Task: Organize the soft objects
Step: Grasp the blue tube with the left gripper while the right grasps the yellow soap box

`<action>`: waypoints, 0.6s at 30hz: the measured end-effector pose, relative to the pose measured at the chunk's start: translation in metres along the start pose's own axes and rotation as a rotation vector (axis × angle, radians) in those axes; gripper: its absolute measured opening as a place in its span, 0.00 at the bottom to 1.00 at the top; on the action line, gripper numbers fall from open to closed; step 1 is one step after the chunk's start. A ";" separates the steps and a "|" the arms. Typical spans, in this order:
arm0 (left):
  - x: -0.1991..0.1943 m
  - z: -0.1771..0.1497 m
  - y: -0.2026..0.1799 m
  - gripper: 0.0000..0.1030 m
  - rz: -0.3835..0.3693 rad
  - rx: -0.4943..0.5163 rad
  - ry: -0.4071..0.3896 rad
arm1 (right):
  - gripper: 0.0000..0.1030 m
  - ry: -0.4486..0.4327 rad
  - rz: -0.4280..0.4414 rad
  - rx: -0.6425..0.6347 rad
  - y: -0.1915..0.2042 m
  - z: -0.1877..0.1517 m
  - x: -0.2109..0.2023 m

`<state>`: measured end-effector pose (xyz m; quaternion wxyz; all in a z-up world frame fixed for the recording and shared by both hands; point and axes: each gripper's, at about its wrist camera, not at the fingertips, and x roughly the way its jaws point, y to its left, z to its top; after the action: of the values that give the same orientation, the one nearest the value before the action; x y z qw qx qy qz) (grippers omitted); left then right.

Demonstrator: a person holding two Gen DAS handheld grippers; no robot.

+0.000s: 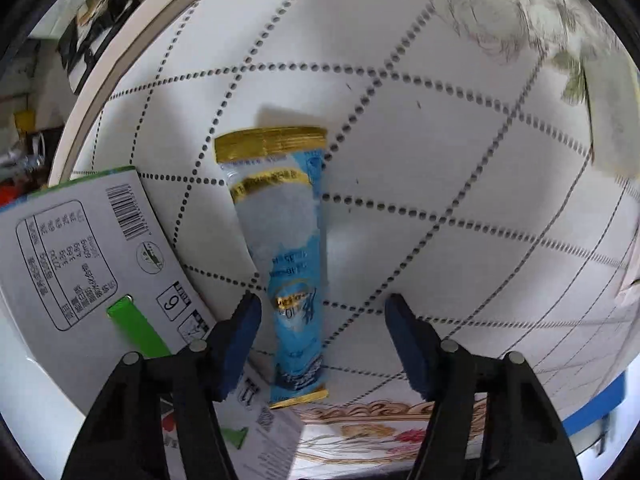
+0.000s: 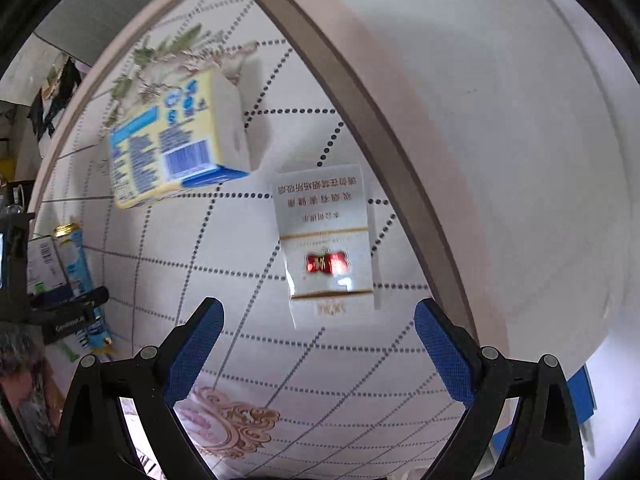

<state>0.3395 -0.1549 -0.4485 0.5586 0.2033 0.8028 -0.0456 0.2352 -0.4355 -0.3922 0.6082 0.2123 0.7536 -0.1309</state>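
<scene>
Both grippers are seen pointing steeply down at a white tablecloth printed with dotted diamonds. On the left gripper the jaws are held partly apart, nothing being pressed; a blue and gold sachet lies between them, nearer the left pad, beside a white carton. On the right gripper the jaws are spread wide and empty. A white cigarette pack is found just beyond them, and a yellow and blue tissue pack lies farther off.
</scene>
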 end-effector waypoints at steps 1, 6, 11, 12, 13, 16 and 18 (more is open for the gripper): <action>0.000 0.000 0.002 0.50 -0.048 -0.015 0.004 | 0.95 0.008 -0.002 -0.001 0.002 0.003 0.005; -0.004 0.000 0.013 0.26 -0.133 -0.077 -0.024 | 0.95 -0.012 0.040 -0.035 0.016 0.011 0.004; -0.005 0.001 0.015 0.23 -0.216 -0.106 -0.029 | 0.95 -0.106 -0.088 -0.389 0.079 0.022 -0.025; -0.006 0.004 0.015 0.23 -0.215 -0.105 -0.030 | 0.95 -0.115 -0.139 -0.460 0.094 0.024 -0.027; -0.006 0.004 0.015 0.23 -0.215 -0.105 -0.036 | 0.95 -0.115 -0.189 -0.538 0.107 0.027 -0.025; -0.006 0.001 0.015 0.24 -0.228 -0.099 -0.043 | 0.95 -0.118 -0.377 -0.810 0.148 0.035 -0.008; -0.010 0.004 0.016 0.25 -0.274 -0.114 -0.033 | 0.95 -0.083 -0.442 -0.907 0.162 0.040 0.007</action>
<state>0.3518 -0.1443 -0.4384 0.5708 0.0589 0.8151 -0.0792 0.3459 -0.3109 -0.3984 0.6262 -0.2435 0.7368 0.0758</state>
